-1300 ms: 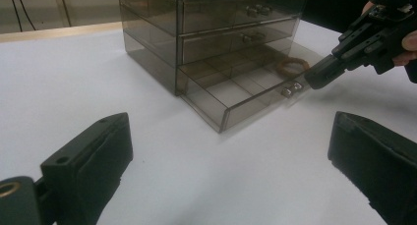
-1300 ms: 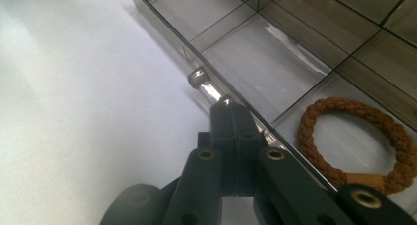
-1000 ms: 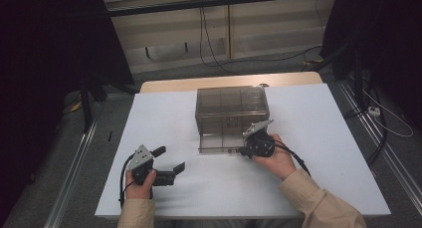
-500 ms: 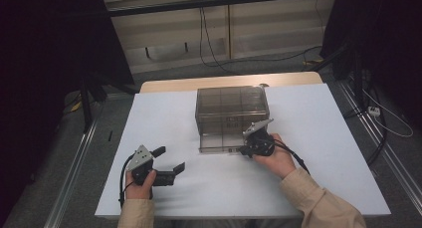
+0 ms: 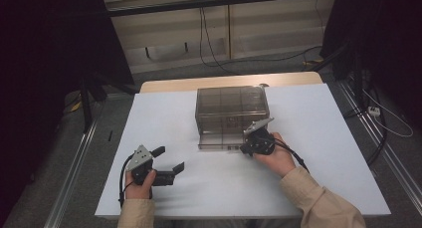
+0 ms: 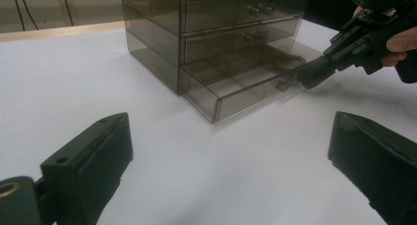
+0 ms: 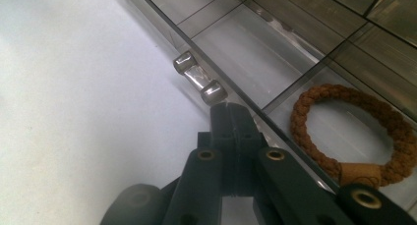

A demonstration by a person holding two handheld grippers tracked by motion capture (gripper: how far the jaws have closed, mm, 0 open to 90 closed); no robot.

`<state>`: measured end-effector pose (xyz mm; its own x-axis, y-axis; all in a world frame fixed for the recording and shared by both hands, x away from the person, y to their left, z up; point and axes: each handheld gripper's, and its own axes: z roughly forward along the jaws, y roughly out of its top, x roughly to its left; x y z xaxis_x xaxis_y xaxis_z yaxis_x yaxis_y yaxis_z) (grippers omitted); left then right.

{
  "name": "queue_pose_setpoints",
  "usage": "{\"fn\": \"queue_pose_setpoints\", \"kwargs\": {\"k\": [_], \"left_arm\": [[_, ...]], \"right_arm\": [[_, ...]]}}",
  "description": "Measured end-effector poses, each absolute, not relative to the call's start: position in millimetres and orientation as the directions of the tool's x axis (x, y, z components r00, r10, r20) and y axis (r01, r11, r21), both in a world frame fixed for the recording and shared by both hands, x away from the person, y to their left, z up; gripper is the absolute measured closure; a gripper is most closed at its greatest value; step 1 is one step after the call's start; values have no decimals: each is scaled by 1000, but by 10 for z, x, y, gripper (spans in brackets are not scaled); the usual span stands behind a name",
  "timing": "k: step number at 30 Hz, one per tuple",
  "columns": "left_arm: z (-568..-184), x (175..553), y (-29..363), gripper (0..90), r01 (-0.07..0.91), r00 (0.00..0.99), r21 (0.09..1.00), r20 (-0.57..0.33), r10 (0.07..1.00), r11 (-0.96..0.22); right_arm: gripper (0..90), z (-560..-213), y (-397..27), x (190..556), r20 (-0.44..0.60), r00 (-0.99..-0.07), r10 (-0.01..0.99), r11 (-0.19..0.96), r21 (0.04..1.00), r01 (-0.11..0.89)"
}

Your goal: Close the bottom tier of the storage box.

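A smoky clear drawer cabinet stands mid-table, its bottom drawer pulled out a little. In the right gripper view a brown braided bracelet lies in a compartment of that drawer. My right gripper is shut with nothing between its jaws; its tip rests against the drawer front just beside the clear handle. In the left gripper view the same right gripper meets the drawer, with the bracelet behind it. My left gripper lies open on the table at the front left, holding nothing.
The white table has bare room to the left, right and front of the cabinet. A wooden strip runs along its far edge. Cables lie on the floor beyond, and metal rails flank the table.
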<state>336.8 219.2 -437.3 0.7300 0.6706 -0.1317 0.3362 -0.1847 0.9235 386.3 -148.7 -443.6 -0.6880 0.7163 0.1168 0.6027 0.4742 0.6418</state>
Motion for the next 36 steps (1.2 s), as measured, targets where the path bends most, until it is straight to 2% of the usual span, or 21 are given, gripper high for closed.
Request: {"fn": "queue_pose_setpoints", "kwargs": {"k": [36], "left_arm": [[-4376,3375,2191,31,335,732,923,-129,669,-188]], "right_arm": [[900,-4441,-1484,3946,93,-674,732,473,643,602]]}}
